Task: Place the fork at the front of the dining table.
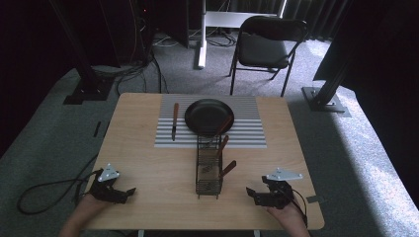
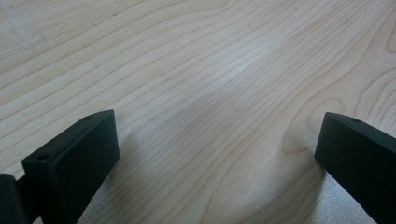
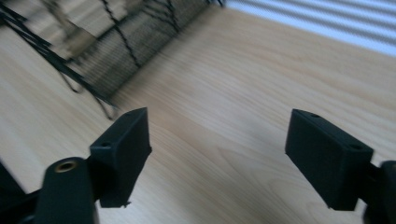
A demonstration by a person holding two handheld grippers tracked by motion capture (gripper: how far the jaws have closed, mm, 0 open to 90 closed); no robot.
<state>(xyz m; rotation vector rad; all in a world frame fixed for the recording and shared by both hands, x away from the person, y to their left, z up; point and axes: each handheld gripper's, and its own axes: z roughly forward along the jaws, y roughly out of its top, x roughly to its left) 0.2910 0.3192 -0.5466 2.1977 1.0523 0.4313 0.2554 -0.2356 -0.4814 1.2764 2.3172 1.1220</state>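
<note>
Near edge of the table (image 1: 148, 163): a hand (image 1: 85, 206) comes in at bottom left with the left gripper (image 1: 129, 191), low over the wood near the left corner and pointing toward the middle. In the left gripper view its jaws stand wide apart, bare wood grain between them, nothing held.

Bottom right: the other hand (image 1: 288, 213) carries the right gripper (image 1: 251, 193), near the right corner, pointing left toward the rack. In the right gripper view its jaws stand wide with only tabletop between them; that view is motion-blurred. The rack (image 3: 116, 42) lies up and to the left of the jaws there, apart from them.

Between the two grippers, near the table's middle: a black wire rack (image 1: 209, 168), long axis running away from the person. Wooden-handled utensils (image 1: 228, 169) stick out of it, handles tilted up to the right. What kind they are I cannot tell. Neither gripper touches the rack.

Beyond the rack: a striped mat (image 1: 247, 123) across the far half of the table. A black plate (image 1: 207, 114) sits on it, just behind the rack's far end. A knife (image 1: 174, 121) with a wooden handle lies on the mat left of the plate, apart from it.

Past the table: a black folding chair (image 1: 264, 47) on grey carpet.
</note>
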